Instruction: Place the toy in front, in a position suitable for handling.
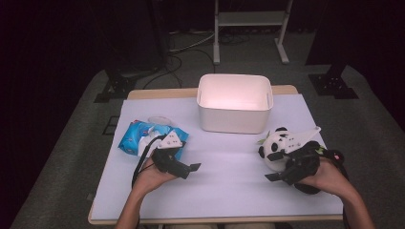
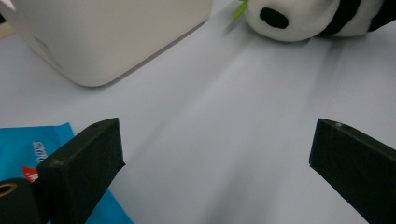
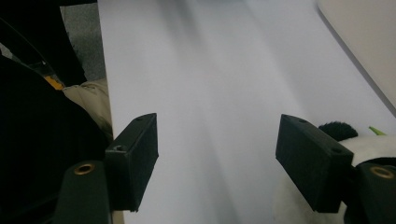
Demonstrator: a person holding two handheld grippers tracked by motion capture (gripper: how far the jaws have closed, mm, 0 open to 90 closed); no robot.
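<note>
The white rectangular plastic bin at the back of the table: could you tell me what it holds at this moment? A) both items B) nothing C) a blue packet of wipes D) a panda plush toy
B: in the high view the white rectangular plastic bin shows a bare inside, while the blue packet of wipes and the black-and-white panda plush toy lie on the table.

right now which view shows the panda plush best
The left gripper view: the panda plush lies close, unobstructed. In the high view the right gripper partly covers it; the right gripper view catches just an ear and white fur.
</note>
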